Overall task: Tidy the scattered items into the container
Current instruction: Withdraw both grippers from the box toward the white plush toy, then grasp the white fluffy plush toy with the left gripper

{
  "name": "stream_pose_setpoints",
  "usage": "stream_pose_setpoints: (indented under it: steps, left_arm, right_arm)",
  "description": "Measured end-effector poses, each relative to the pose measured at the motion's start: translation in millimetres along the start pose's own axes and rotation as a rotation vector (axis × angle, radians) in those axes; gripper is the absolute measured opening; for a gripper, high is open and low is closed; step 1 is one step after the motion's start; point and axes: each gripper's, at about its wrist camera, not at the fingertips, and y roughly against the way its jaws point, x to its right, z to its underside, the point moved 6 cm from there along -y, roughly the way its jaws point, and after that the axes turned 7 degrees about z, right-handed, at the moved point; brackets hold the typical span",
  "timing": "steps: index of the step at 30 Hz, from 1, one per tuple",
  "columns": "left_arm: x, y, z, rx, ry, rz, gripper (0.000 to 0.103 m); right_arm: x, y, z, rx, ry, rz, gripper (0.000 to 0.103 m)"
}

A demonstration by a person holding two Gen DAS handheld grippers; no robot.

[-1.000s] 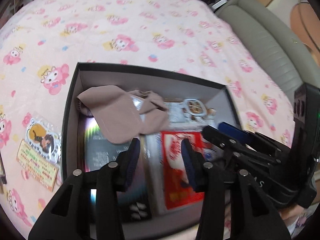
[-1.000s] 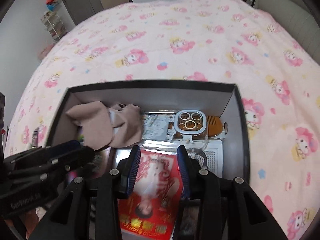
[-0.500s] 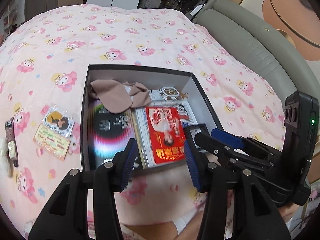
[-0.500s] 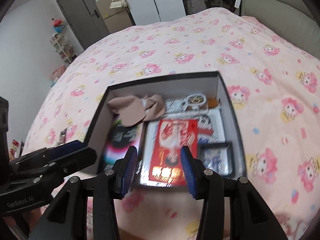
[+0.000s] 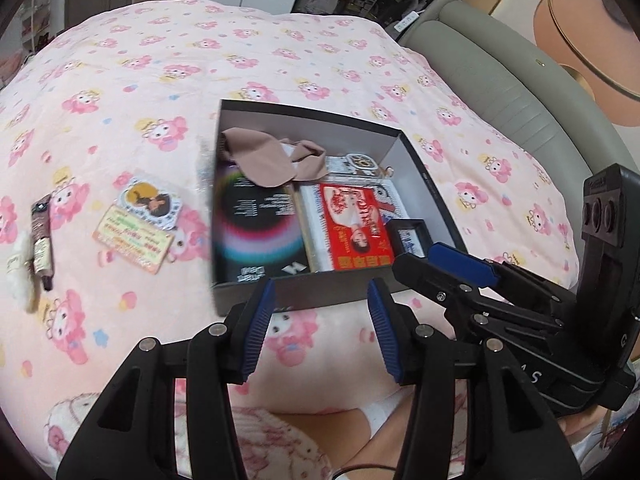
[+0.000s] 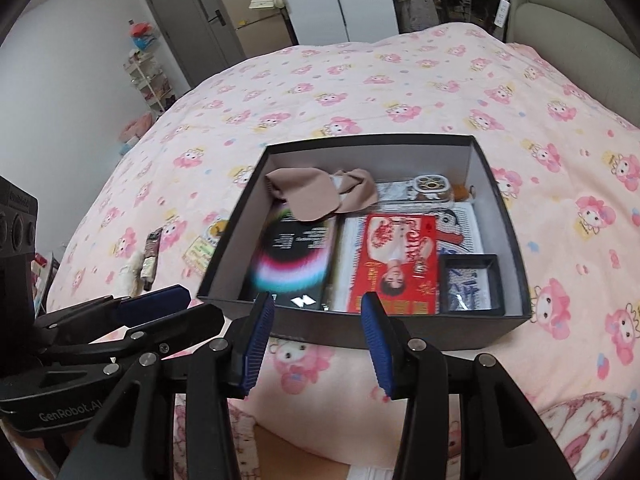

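You're between picks: both tools hang over the bedspread point(image 5: 304, 52) just below the box point(image 6: 360, 336), nothing carried. Left gripper point(image 5: 320, 320) has its jaws spread, only blanket and the box's near wall showing between the blue pads. Right gripper point(image 6: 316, 332) is the same, jaws apart and empty.

The box sits centre frame in both views and is already well filled. Inside: a beige cloth point(image 6: 316, 192) bunched at the upper left corner, a black sleeve with a rainbow ring point(image 6: 292, 256) under it along the left side, a red booklet point(image 6: 396, 256) in the middle lying on white printed sheets point(image 6: 464, 224), a small black frame point(image 6: 470, 284) at lower right, and a clear case with gold rings point(image 6: 432, 188) against the far wall.

Still out, on the bedspread left of the box in the left wrist view: a sticker card pack point(image 5: 140, 224) just beside the box wall, then further left a brown tube point(image 5: 42, 236) and a fluffy white thing point(image 5: 18, 276) touching it; can't tell what that one is.

Judged next step: swing the left gripper toward the card pack, the nearest. It lies flat on soft fabric, so you'll likely need to dig one pad under an edge. Free room in the box looks to be on top of the sleeve.
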Motion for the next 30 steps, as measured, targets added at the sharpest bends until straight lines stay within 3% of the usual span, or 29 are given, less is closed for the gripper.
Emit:
stream_pose_setpoints:
  steps: [5, 11, 19, 28, 30]
  left_arm:
    - [-30.1, 23.4, 9.2, 0.028, 0.046, -0.04, 0.049]
    - [-94.3, 56.8, 25.1, 0.073, 0.172, -0.078, 0.049]
    - [-199.4, 92.1, 41.3, 0.152, 0.361, -0.161, 0.049]
    - [-324.3, 86.6, 60.3, 0.194, 0.588, -0.27, 0.049]
    - [-348.0, 81.1, 62.7, 0.209, 0.643, -0.265, 0.049]
  right_arm:
    - [-32.3, -1.7, 3.4, -0.001, 0.055, -0.017, 0.041]
    - [-94.2, -21.8, 5.2, -0.048, 0.135, -0.101, 0.041]
    - [-192.1, -70.9, 13.2, -0.189, 0.215, -0.259, 0.041]
    - [-269.8, -140.1, 13.4, -0.316, 0.318, -0.315, 0.041]
    - [-282.4, -153.3, 15.1, -0.354, 0.327, -0.338, 0.041]
